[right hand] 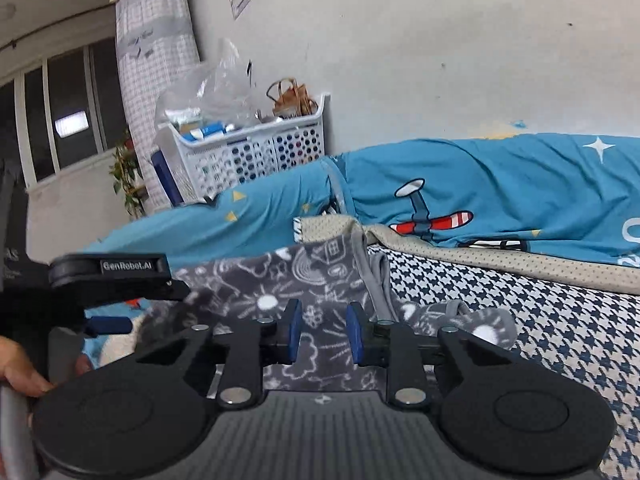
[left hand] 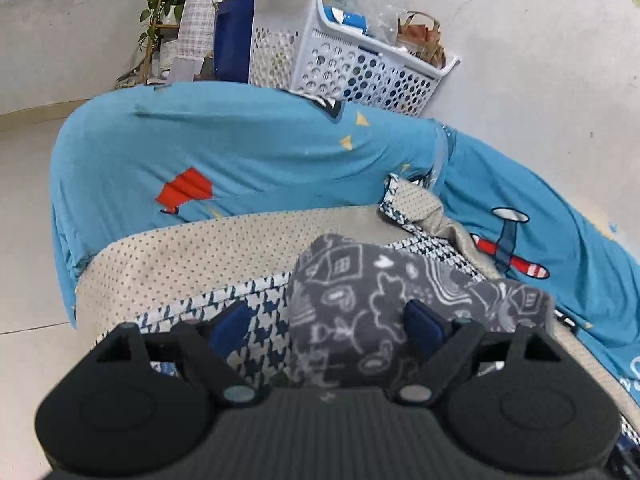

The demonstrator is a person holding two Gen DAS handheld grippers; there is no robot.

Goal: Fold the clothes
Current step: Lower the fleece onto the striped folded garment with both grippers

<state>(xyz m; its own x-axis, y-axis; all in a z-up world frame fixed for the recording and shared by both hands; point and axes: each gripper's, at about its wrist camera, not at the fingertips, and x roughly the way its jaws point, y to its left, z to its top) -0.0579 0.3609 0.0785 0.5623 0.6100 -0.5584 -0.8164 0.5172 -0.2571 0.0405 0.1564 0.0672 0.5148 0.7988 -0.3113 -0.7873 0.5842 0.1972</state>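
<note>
On the houndstooth blanket (right hand: 520,300), at the bed's near edge, lies the gray doodle-print garment (right hand: 280,280), bunched rather than flat. Our left gripper (left hand: 326,326) stands wide, its jaws straddling a raised fold at twelve o'clock without pinching it. Our right gripper (right hand: 323,332) shows a narrow gap over the cloth; nothing is gripped. At eleven o'clock sits a white laundry basket (right hand: 256,152). Closing now risks catching the blanket too, dragging both.
</note>
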